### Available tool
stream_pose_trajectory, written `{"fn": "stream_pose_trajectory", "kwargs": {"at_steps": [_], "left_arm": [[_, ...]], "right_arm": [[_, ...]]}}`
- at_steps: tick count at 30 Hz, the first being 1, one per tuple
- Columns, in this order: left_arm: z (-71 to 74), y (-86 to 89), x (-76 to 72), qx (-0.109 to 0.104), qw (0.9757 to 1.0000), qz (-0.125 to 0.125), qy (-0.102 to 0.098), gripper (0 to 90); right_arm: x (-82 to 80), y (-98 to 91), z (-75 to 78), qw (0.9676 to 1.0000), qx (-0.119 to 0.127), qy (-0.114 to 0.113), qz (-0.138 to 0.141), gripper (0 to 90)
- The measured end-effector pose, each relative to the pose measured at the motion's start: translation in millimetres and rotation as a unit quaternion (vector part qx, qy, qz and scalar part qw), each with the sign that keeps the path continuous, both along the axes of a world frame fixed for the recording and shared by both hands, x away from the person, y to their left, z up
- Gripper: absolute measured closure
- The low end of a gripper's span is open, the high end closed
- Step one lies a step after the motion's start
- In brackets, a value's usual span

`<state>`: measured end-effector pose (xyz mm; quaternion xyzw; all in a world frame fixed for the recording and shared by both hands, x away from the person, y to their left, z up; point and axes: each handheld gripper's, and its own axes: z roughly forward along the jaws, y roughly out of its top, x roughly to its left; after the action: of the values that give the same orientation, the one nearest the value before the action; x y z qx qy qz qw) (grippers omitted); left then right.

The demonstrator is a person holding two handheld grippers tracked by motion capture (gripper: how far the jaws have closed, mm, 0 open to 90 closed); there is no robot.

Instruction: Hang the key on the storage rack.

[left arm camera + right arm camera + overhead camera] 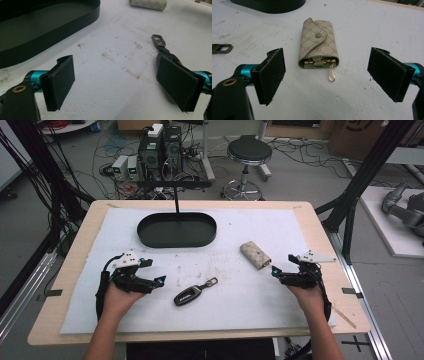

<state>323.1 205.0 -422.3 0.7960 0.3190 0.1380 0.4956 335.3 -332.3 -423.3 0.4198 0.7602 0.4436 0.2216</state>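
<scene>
A beige patterned key pouch lies on the white mat, right of centre; in the right gripper view the pouch sits just ahead of the jaws, flap snapped, a gold clip sticking out. A black car key fob with a metal clasp lies near the middle front. My left gripper rests on the mat left of the fob, open and empty; the fob's clasp shows beyond its right jaw. My right gripper stands open and empty, just right of the pouch. A black oval tray sits at the back.
The white mat covers a wooden table. A thin black post rises behind the tray. Beyond the table stand a stool and electronics with cables on the floor; black frame struts flank the right side.
</scene>
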Motion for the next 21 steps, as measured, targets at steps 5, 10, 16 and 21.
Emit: {"fn": "stream_pose_trajectory", "kwargs": {"at_steps": [5,10,16,21], "left_arm": [[-0.2,-3.7,2.1,-0.001,1.0,0.002,0.004,15.2],[-0.1,-9.4,0.5,0.001,0.9999,-0.008,0.007,15.2],[0.1,-24.3,-0.2,-0.006,0.9995,-0.03,0.013,15.2],[-1.3,-45.6,0.7,-0.003,0.9987,-0.046,0.022,15.2]], "right_arm": [[0.9,-1.3,-0.7,1.0,0.001,0.003,-0.002,15.2],[-1.6,-2.7,-1.8,1.0,0.0,0.003,-0.003,15.1],[-5.7,-3.7,-0.8,1.0,0.0,0.002,-0.008,15.2],[-5.9,-2.3,-1.9,0.9999,-0.011,0.002,-0.005,15.2]]}}
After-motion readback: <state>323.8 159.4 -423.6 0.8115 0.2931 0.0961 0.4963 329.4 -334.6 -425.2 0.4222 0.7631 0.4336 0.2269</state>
